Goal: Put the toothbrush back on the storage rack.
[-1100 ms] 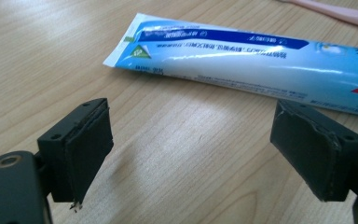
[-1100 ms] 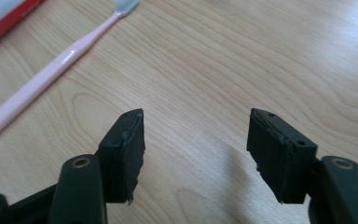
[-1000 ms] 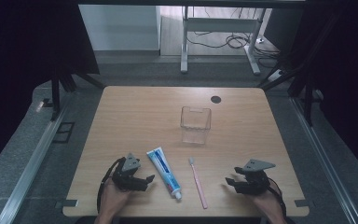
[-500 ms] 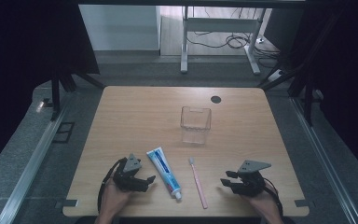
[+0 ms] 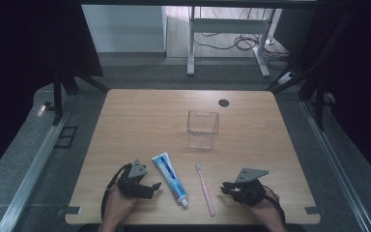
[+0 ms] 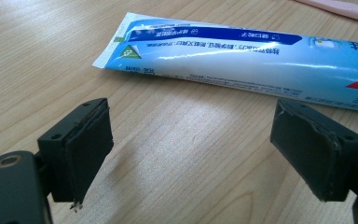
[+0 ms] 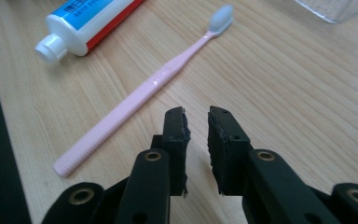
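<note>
A blue and white toothpaste tube (image 5: 171,178) lies near the table's front edge, its cap toward the person. A pink toothbrush (image 5: 204,188) lies just right of it, bristles pointing away. My left gripper (image 5: 153,188) rests on the table left of the tube and is open. In the left gripper view its jaws stand wide apart (image 6: 200,154) with bare wood between them and the tube (image 6: 242,51) just beyond. My right gripper (image 5: 225,187) sits right of the toothbrush. Its jaws (image 7: 197,121) are nearly together with nothing between them, beside the brush handle (image 7: 144,93).
A clear square plastic cup (image 5: 203,128) stands upright at the table's middle, beyond the toothbrush. A small dark round hole (image 5: 223,103) sits near the far edge. The wooden table (image 5: 135,121) is flanked by dark curtains, and the table's left edge shows (image 7: 0,140).
My right gripper has slid a little to the left, closer to the toothbrush. The left gripper has barely moved.
</note>
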`<state>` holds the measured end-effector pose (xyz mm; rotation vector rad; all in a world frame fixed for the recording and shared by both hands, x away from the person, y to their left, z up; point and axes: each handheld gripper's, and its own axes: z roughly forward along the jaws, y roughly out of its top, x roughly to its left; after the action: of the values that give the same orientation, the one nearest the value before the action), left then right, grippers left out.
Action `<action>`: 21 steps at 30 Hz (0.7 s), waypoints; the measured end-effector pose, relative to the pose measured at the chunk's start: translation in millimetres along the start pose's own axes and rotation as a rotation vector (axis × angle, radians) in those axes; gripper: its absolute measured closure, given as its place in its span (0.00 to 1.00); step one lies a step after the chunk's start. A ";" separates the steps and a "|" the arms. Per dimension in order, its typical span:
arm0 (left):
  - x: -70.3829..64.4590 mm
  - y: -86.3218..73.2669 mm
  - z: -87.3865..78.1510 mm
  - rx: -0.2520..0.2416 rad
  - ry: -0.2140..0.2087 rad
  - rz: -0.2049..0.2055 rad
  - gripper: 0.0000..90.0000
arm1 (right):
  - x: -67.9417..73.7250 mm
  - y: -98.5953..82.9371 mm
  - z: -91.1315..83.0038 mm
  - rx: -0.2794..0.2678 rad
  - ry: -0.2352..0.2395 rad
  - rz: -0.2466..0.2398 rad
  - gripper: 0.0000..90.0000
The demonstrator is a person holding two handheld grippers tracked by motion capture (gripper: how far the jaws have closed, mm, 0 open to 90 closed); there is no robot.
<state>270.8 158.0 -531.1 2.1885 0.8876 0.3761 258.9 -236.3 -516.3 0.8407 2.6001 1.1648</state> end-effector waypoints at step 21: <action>-1.6 0.3 0.8 0.004 -0.002 0.002 0.14 | 29.7 18.8 22.6 0.009 0.097 -0.007 1.00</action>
<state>270.2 156.3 -531.4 2.1936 0.8860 0.3727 250.7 -195.3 -515.8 0.7946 2.6850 1.2226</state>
